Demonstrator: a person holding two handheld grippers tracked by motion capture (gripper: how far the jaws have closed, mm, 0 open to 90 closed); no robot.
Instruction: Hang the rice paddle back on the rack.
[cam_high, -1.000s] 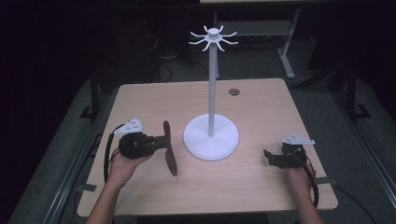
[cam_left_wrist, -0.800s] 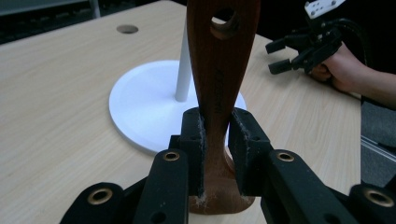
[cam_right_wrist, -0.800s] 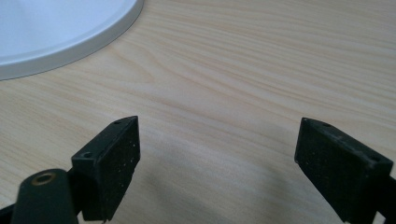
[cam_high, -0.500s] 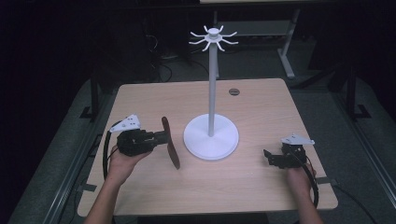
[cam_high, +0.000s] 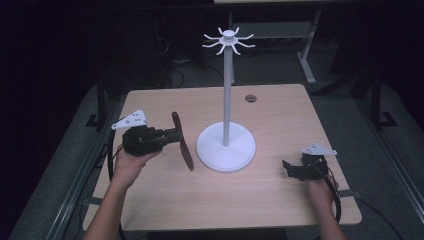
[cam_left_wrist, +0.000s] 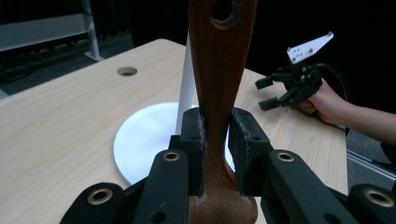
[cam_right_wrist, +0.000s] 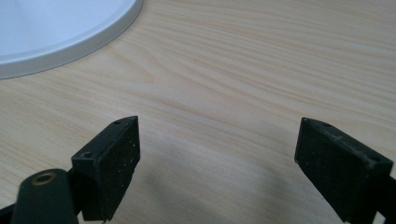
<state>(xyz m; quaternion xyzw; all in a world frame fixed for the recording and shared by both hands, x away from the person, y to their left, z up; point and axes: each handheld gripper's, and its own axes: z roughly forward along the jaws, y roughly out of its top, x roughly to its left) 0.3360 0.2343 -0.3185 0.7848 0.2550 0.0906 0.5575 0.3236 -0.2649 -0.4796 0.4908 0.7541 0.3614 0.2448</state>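
Left gripper (cam_high: 172, 135) clamps wooden utensil (cam_high: 183, 142), hole end uppermost. Right gripper (cam_high: 289, 169) wide, empty. Advice: raise steadily, align hole with stand hook (cam_high: 228, 39).

A white hook stand (cam_high: 226, 147) sits mid-table, round base flat on the light wooden table (cam_high: 280, 120), its thin pole upright and topped by a ring of curved hooks. Behind the stand, near the table's far edge, there's a small round cable hole (cam_high: 250, 98).
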